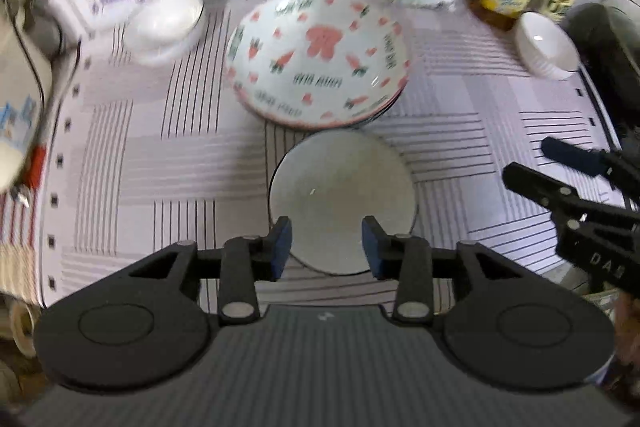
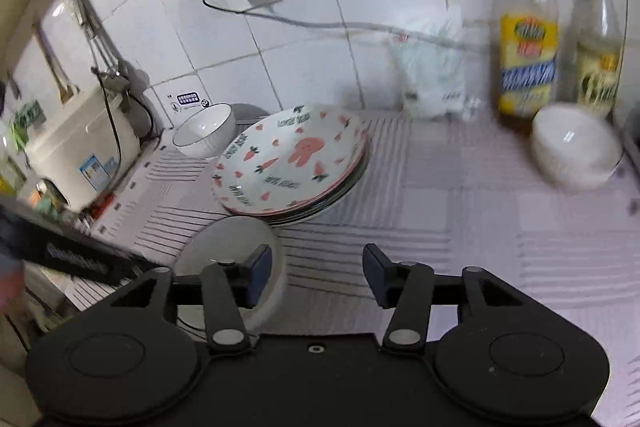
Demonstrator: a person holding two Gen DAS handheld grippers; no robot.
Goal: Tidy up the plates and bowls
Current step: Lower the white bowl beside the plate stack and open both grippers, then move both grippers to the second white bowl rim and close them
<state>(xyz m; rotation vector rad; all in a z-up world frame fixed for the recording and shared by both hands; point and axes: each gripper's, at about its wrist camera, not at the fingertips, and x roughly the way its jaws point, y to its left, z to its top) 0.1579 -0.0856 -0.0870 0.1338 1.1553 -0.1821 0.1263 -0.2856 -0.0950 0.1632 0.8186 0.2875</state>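
My left gripper (image 1: 326, 247) stands with its jaws spread wide and holds nothing. It hangs over the near rim of the plain bowl (image 1: 342, 201), which sits near the front edge of the counter (image 1: 132, 163). I cannot tell whether the pads (image 1: 281, 247) touch the rim. My right gripper (image 2: 316, 277) is likewise spread wide and empty, just right of the same bowl (image 2: 236, 259).

Hazard 1: the bowl rim is thin and glazed. If I close the left jaws on it off-centre, I judge that the bowl may pivot and slip out on the lift.

Hazard 2: the bowl lies close to the front edge. A push instead of a pinch may slide it on the striped cloth toward that edge.

Hazard 3: the two grippers work near each other. The right gripper (image 1: 576, 187) shows at the right of the left view; a careless sweep may knock the fingers together.

Behind the bowl, touching or nearly touching it, stands the plate stack (image 1: 318, 57), topped by a rabbit-pattern plate. A bowl lifted too low may strike that stack and shift it.

Further back, a white bowl (image 1: 166, 19) sits at the rear left and a ribbed bowl (image 1: 546, 45) at the right edge. The bottles (image 2: 526, 35) stand just behind the ribbed bowl at the rear; a wide reach there may tip them.
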